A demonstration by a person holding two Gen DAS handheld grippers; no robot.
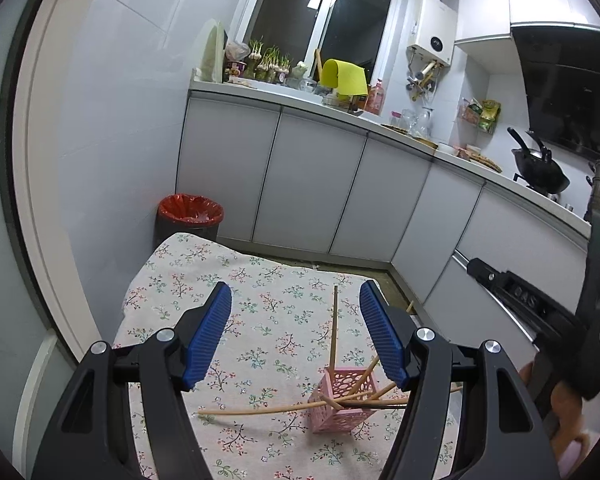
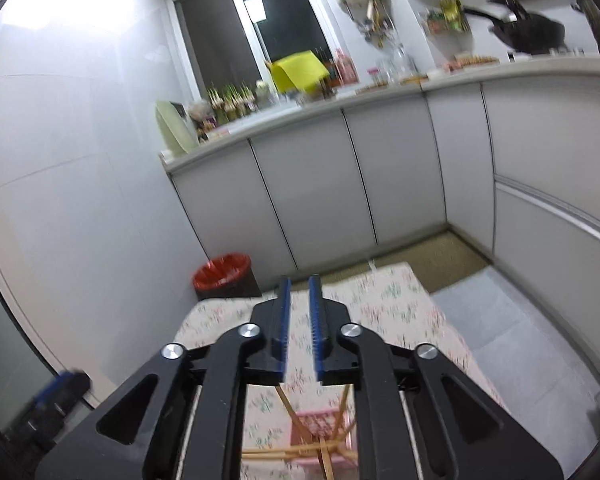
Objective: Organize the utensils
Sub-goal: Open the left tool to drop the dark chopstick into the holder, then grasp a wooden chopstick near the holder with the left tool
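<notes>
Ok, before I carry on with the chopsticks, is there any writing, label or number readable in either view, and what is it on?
"GAS": raised letters on the black stove front, faint, my best reading.
Bottle by the window: label too small to read.
Green packets on the wall rack: print too small.
Water heater: no legible text.
Right wrist view: blurred, nothing readable.

Pink perforated utensil holder [image 1: 342, 404], tan wooden chopsticks [image 1: 333, 332], cream floral tablecloth [image 1: 260, 312], blue ribbed pads [image 1: 208, 332] on black grippers, red-lined bin [image 1: 191, 210], yellow cloth [image 1: 345, 76].

Wide-open left claw [image 1: 296, 332] above pink holder [image 1: 342, 400] of chopsticks [image 1: 333, 326]
</notes>
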